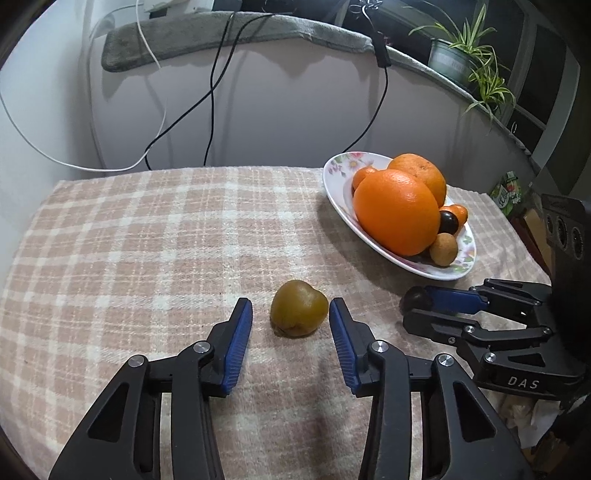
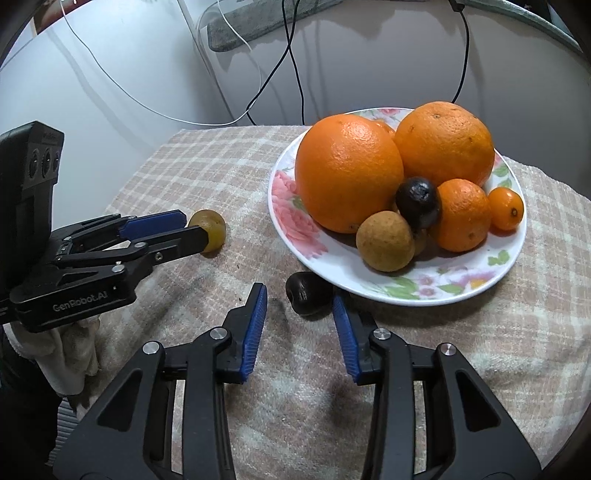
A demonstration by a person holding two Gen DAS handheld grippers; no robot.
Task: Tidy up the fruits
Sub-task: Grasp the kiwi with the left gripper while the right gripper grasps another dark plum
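Both grippers' jaws stood spread: left gripper (image 1: 291, 314) around an olive-green fruit (image 1: 299, 313), right gripper (image 2: 300, 301) around a dark fruit (image 2: 307, 293); each needed centring before a gentle squeeze.

1. A checked cloth (image 1: 147, 240) is covering the table.
2. Black cables (image 1: 212, 96) and a white cable (image 1: 155, 66) are hanging down the pale wall (image 1: 277, 103).
3. A potted plant (image 1: 465, 55) is sitting on the ledge (image 1: 236, 24).

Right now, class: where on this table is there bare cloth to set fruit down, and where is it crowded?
Free: the checked cloth left of the greenish fruit, toward the wall. Crowded: the plate, piled with oranges, and the strip below its rim, where the dark fruit lies between the right tongs.
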